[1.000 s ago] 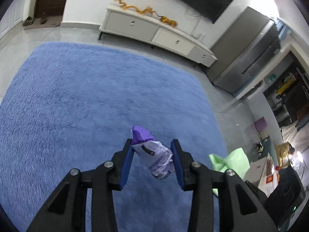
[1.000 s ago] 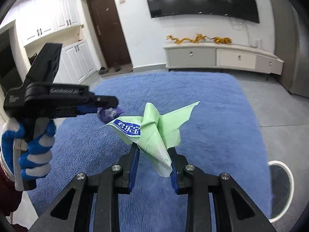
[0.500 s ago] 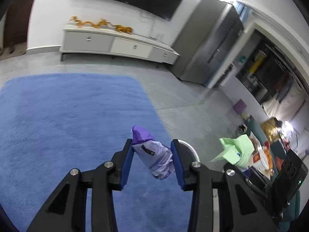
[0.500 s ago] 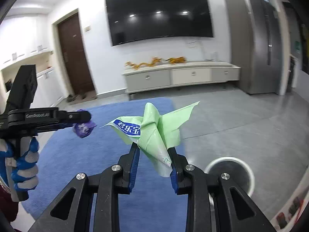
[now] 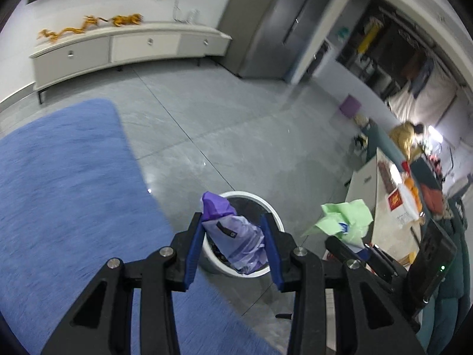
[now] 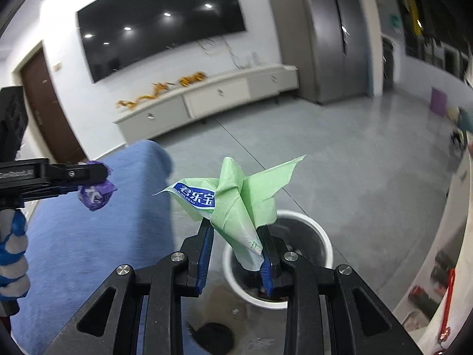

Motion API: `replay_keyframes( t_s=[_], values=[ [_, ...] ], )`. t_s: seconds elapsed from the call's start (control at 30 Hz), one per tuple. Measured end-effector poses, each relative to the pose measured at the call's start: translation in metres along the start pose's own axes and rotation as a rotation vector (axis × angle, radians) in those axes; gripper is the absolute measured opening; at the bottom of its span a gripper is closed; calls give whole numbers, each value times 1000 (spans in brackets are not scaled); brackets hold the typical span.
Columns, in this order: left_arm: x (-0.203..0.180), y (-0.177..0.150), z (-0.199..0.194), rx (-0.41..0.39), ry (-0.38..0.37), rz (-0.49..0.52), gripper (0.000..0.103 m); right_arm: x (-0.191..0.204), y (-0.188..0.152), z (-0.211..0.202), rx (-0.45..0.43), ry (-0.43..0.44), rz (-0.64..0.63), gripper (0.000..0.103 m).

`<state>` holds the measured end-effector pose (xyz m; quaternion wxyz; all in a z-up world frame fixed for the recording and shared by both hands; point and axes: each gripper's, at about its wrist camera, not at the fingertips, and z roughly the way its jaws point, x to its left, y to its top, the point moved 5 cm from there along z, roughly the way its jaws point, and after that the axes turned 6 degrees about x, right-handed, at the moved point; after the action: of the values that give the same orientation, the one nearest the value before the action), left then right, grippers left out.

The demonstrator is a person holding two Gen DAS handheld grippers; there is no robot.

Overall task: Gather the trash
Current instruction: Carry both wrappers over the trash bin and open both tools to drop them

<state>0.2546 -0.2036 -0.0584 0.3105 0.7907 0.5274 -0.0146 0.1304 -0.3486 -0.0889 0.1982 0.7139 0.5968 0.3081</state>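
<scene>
Left gripper (image 5: pixel 233 236) clamped on crumpled purple wrapper (image 5: pixel 233 233); right gripper (image 6: pixel 235 241) clamped on green wrapper (image 6: pixel 236 204). Both grips unchanged from a second ago. Then each view showed blue rug (image 5: pixel 68 183) beneath the trash; now white-rimmed bin (image 6: pixel 322 239) sits on grey floor directly behind both wrappers. Left gripper visible at left edge of right view, gloved hand (image 6: pixel 13 254) below.

Grey tiled floor (image 5: pixel 242 124) filling the frame's middle, blue shag rug (image 5: pixel 65 195) over its left and lower left, white round bin (image 5: pixel 273 216) standing on bare tile at lower centre just beside the rug's edge, long white TV cabinet (image 5: pixel 124 50) on short legs at upper left, small purple box (image 5: pixel 349 107) on the floor at right.
</scene>
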Motion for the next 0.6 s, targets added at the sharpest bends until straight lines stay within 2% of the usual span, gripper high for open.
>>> replay_keyframes(
  t_s=[0.13, 0.33, 0.43, 0.6],
  values=[
    [-24, 16, 54, 60, 13, 43, 37, -34, -5, 39, 80, -41, 28, 27],
    [-35, 23, 127, 136, 30, 63, 38, -69, -15, 86, 167, -63, 69, 28],
    [-33, 28, 149, 148, 15, 48, 40, -76, -17, 104, 197, -91, 62, 28],
    [-33, 34, 169, 173, -22, 47, 42, -80, -21, 125, 237, -126, 55, 38]
  ],
)
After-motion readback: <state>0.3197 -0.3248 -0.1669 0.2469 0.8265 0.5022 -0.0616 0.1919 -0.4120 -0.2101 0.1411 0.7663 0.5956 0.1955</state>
